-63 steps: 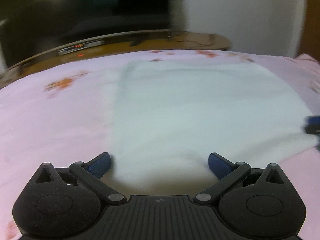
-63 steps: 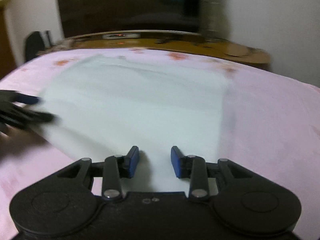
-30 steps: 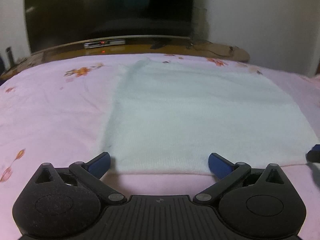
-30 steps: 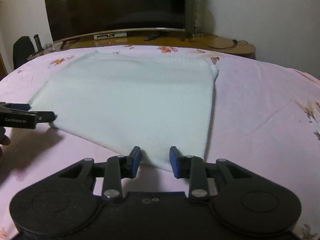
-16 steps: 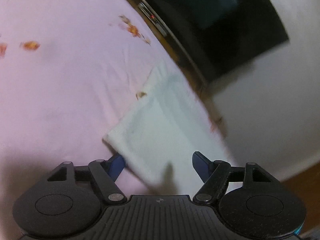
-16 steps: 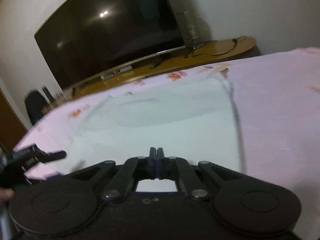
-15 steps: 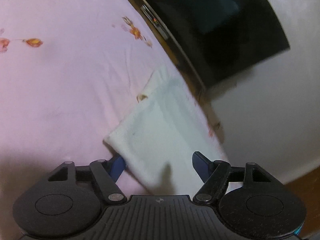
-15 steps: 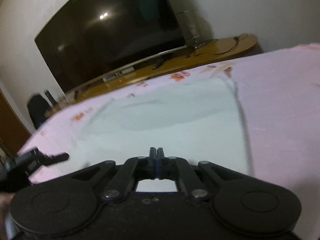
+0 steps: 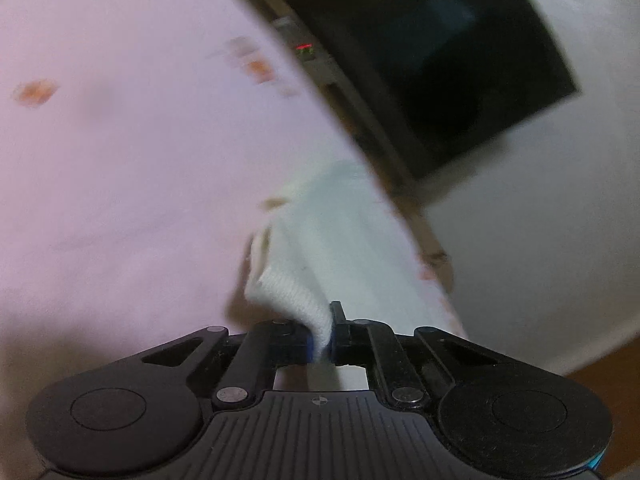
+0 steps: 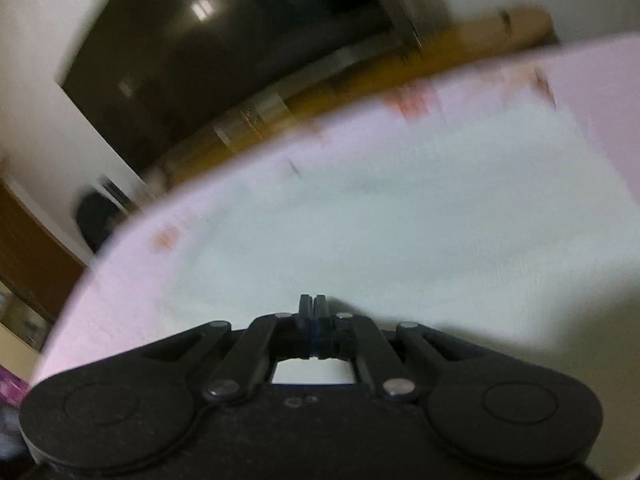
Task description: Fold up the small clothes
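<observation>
A white knitted garment (image 9: 336,240) lies on a pink flowered bedsheet (image 9: 120,160). In the left wrist view my left gripper (image 9: 322,320) is shut on its near corner, and the pinched cloth bunches up and rises from the sheet. The whole view is rolled over to one side. In the right wrist view the same garment (image 10: 400,220) spreads wide and blurred ahead. My right gripper (image 10: 313,304) is shut at the garment's near edge, fingertips pressed together, with white cloth showing through the gap behind them.
A large dark television (image 10: 200,40) stands on a long wooden stand (image 10: 400,64) past the far edge of the bed. A dark chair (image 10: 96,220) sits at the left beside the pink sheet (image 10: 120,292). The television (image 9: 440,60) also fills the upper right of the left wrist view.
The left jaws closed from wide open onto the garment's corner after the gripper rolled sideways. The right jaws shut on the near edge, and that gripper rolled and swept over the cloth.
</observation>
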### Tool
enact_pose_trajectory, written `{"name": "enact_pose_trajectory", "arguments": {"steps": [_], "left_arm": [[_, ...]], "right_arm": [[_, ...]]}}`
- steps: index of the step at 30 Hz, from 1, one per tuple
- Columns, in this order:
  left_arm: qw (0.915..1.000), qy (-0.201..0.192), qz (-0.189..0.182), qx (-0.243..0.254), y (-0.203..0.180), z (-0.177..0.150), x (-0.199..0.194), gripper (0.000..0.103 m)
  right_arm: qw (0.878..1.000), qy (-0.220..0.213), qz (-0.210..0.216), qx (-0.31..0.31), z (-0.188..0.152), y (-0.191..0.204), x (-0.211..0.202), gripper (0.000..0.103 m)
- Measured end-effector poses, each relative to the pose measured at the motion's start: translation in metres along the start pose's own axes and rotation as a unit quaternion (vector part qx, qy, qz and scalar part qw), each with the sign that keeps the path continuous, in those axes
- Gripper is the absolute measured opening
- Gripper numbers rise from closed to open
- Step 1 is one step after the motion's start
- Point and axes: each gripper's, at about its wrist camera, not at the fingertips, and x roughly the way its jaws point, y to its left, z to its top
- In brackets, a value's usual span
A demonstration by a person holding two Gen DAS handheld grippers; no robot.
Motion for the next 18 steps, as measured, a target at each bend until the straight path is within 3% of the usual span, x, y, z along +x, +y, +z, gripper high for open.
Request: {"name": "enact_pose_trajectory", "arguments": {"steps": [2, 5, 7, 10, 12, 14, 15, 16, 17, 18], "left_arm": [[0.9966, 0.005, -0.021, 0.080, -0.035, 0.008, 0.001, 0.008], [0.9790, 0.038, -0.061, 0.191, -0.096, 0.012, 0.012, 0.008], [0.9595, 0.070, -0.096, 0.256, -0.135, 0.004, 0.022, 0.008], [0.9171, 0.148, -0.127, 0.348, -0.187, -0.026, 0.047, 0.008], [0.8986, 0.197, -0.129, 0.370, -0.205, -0.048, 0.068, 0.008], [0.8870, 0.247, -0.114, 0.373, -0.209, -0.069, 0.094, 0.009], [0.8828, 0.254, -0.104, 0.381, -0.208, -0.082, 0.102, 0.024], [0.8787, 0.257, -0.103, 0.389, -0.206, -0.091, 0.102, 0.039], [0.8774, 0.252, -0.113, 0.392, -0.203, -0.096, 0.098, 0.078], [0.8859, 0.224, -0.124, 0.387, -0.198, -0.099, 0.086, 0.101]], "right_arm": [[0.999, -0.010, 0.027, 0.029, -0.007, -0.013, 0.002, 0.000], [0.997, -0.009, 0.049, 0.056, -0.010, -0.025, 0.000, 0.000], [0.996, -0.004, 0.057, 0.065, -0.009, -0.029, 0.000, 0.000], [0.993, 0.009, 0.073, 0.092, -0.003, -0.042, -0.004, 0.000], [0.987, 0.000, 0.080, 0.141, 0.003, -0.068, -0.023, 0.000], [0.979, -0.037, 0.074, 0.184, 0.004, -0.108, -0.062, 0.001], [0.973, -0.056, 0.066, 0.213, 0.001, -0.133, -0.086, 0.015], [0.969, -0.070, 0.053, 0.229, -0.001, -0.154, -0.107, 0.017], [0.965, -0.086, 0.041, 0.243, -0.004, -0.175, -0.129, 0.020], [0.962, -0.105, 0.008, 0.253, -0.008, -0.192, -0.153, 0.033]]}}
